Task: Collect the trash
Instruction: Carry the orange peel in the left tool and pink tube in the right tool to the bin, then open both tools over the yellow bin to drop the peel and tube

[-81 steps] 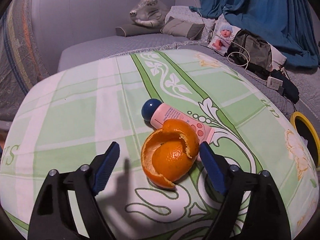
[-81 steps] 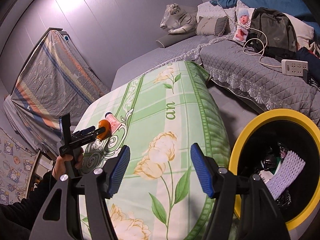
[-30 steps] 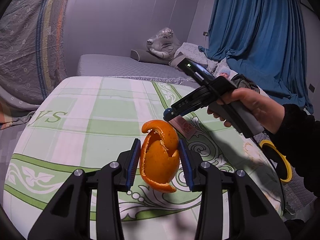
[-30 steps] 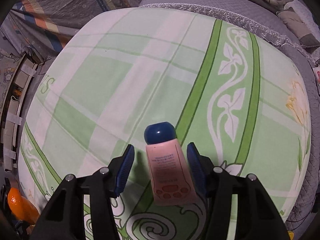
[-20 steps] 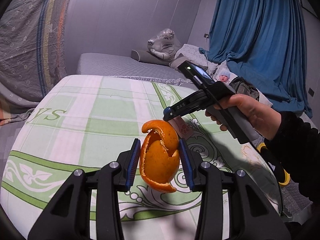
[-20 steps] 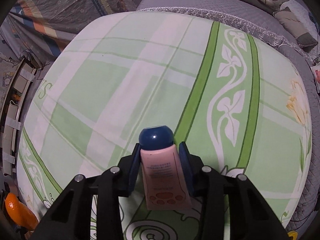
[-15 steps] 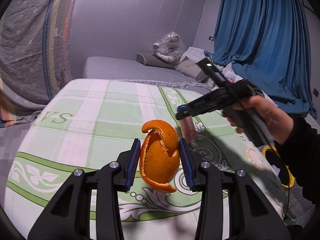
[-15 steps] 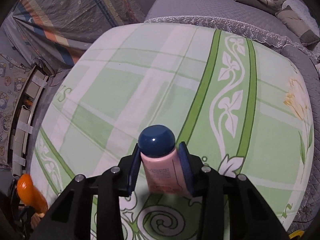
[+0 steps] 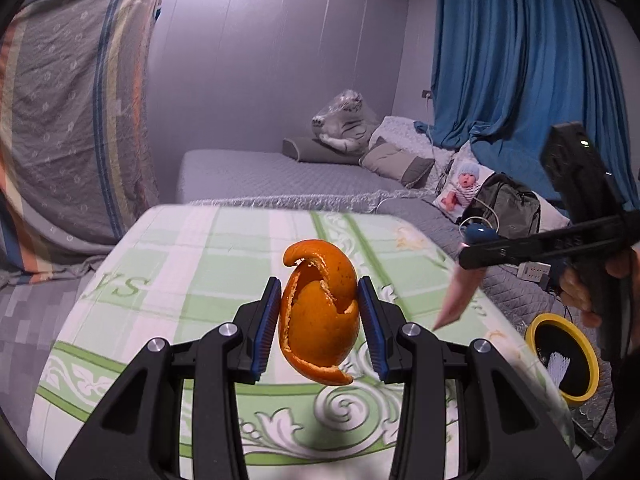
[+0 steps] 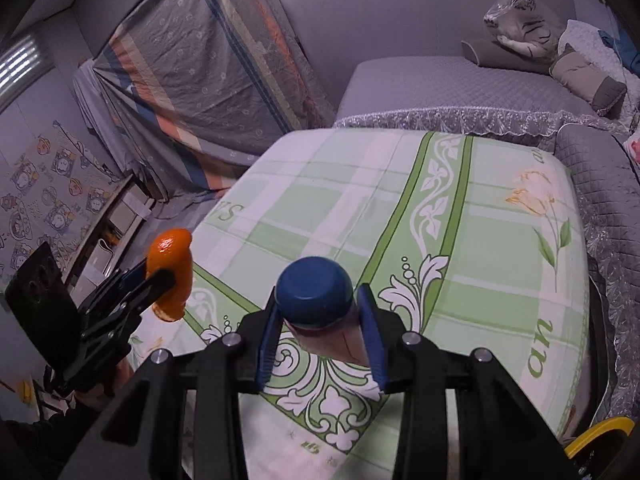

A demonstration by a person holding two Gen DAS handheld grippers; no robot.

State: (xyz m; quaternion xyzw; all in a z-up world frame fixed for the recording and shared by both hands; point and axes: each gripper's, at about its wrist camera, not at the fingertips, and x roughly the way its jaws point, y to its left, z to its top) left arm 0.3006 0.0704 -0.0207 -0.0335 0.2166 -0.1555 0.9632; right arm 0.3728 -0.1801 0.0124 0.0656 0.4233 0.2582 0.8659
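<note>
Left wrist view is showing the green floral table cover, then the yellow-rimmed trash bin sitting on the floor just past its right edge. Left gripper is clamping the orange peel between narrowed jaws, holding it up above the cover. Right gripper is squeezing the pink tube just behind its blue cap, also lifted off the cover.
</note>
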